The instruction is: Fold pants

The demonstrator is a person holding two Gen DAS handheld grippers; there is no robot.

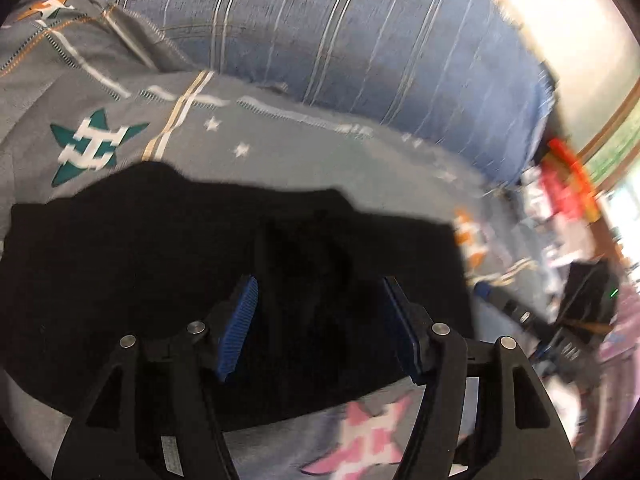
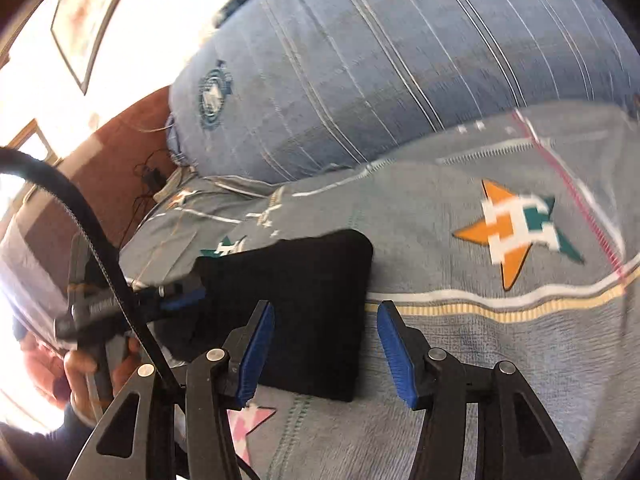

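The black pants [image 2: 304, 304] lie folded into a compact rectangle on the grey star-patterned bedspread [image 2: 480, 360]. In the left wrist view the pants [image 1: 160, 260] fill the middle, under my left gripper [image 1: 320, 328], which is open with blue pads apart above the cloth. My right gripper [image 2: 326, 352] is open, its jaws spread over the pants' near right corner, holding nothing. The left gripper [image 2: 176, 300] shows at the pants' left edge in the right wrist view, held by a hand.
A large blue striped pillow [image 2: 400, 60] lies behind the pants. A brown headboard [image 2: 112, 148] and cables [image 2: 148, 176] are at far left. A cluttered area with red and black items [image 1: 568, 200] lies beyond the bed's right end.
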